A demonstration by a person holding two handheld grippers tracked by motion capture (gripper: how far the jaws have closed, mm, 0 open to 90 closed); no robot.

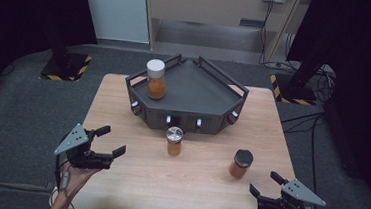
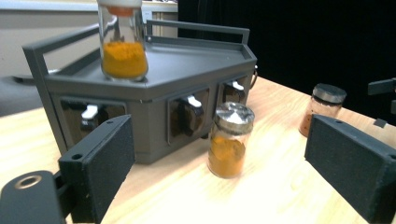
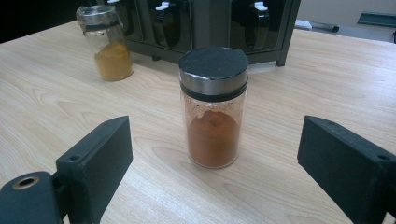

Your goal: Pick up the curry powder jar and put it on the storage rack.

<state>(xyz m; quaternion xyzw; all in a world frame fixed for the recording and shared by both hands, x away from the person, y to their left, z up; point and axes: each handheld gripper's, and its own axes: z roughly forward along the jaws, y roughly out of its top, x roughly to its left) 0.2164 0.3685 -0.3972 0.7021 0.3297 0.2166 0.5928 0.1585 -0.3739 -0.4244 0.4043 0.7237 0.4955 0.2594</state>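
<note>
A dark grey corner rack (image 1: 195,87) (image 2: 187,65) stands at the table's far middle. On its top tray sits a white-capped jar of orange powder (image 1: 156,79) (image 2: 122,39). A silver-capped jar of yellow powder (image 1: 174,141) (image 2: 229,140) (image 3: 106,42) stands on the table in front of the rack. A black-capped jar of red-brown powder (image 1: 241,164) (image 2: 323,108) (image 3: 214,107) stands right of it. My left gripper (image 1: 110,141) (image 2: 219,170) is open at the front left, jaws pointed at the silver-capped jar. My right gripper (image 1: 265,183) (image 3: 212,163) is open just short of the black-capped jar.
The wooden table (image 1: 132,180) has bare room between the two grippers. The rack's front (image 3: 205,23) holds several dark compartments with white-tipped handles. Beyond the table lie a grey floor, black stands with yellow striped bases (image 1: 66,67) and cables (image 1: 307,119).
</note>
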